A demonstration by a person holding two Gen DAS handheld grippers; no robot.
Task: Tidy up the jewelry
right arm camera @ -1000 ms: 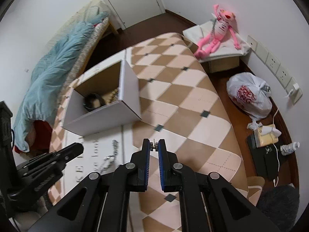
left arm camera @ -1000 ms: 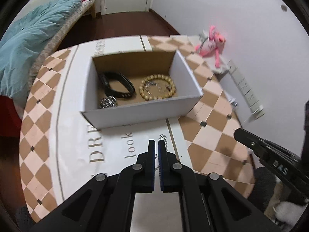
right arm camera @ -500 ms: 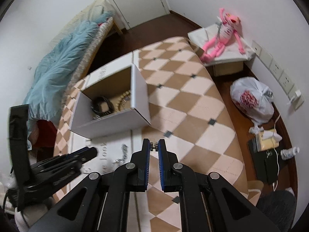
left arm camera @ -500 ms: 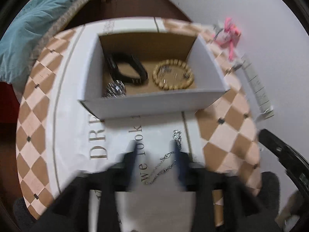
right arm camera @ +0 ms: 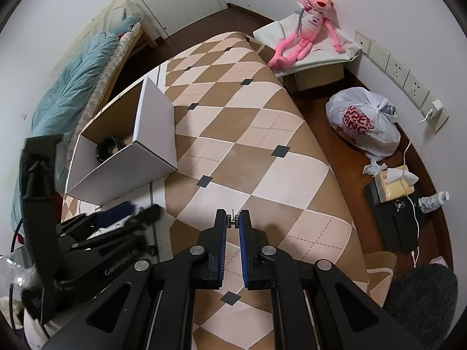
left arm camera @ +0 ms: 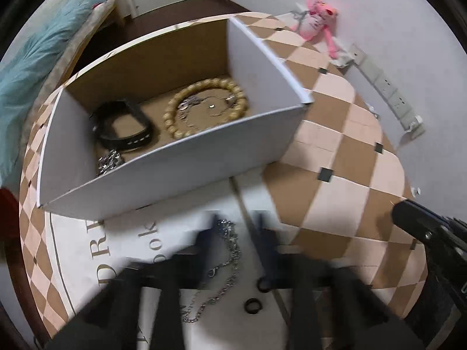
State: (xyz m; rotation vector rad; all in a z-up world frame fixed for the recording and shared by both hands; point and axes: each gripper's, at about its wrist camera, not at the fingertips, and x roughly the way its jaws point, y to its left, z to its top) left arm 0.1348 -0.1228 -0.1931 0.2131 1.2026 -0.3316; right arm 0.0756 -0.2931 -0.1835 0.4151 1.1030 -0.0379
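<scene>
A white cardboard box [left arm camera: 175, 157] stands on the checkered table and holds a black bracelet [left arm camera: 122, 125], a gold bead bracelet [left arm camera: 204, 108] and a silver piece [left arm camera: 109, 162]. A silver chain [left arm camera: 227, 262] lies on the white cloth in front of the box, between the open, blurred fingers of my left gripper [left arm camera: 236, 233]. Two dark rings [left arm camera: 252, 306] lie beside the chain. My right gripper [right arm camera: 232, 224] is shut on a small metal piece [right arm camera: 232, 221] above the table, right of the box [right arm camera: 125, 157]. The left gripper [right arm camera: 131, 213] also shows in the right wrist view.
A pink plush toy [right arm camera: 306, 23] sits on a low box by the wall. A white plastic bag [right arm camera: 362, 122], tissues and a bottle lie on the floor right of the table. A bed with a blue quilt [right arm camera: 73, 87] stands at the left.
My left gripper has opened and moved forward toward the box, its fingers now on either side of the silver chain. The right gripper has stayed shut on its small piece.
</scene>
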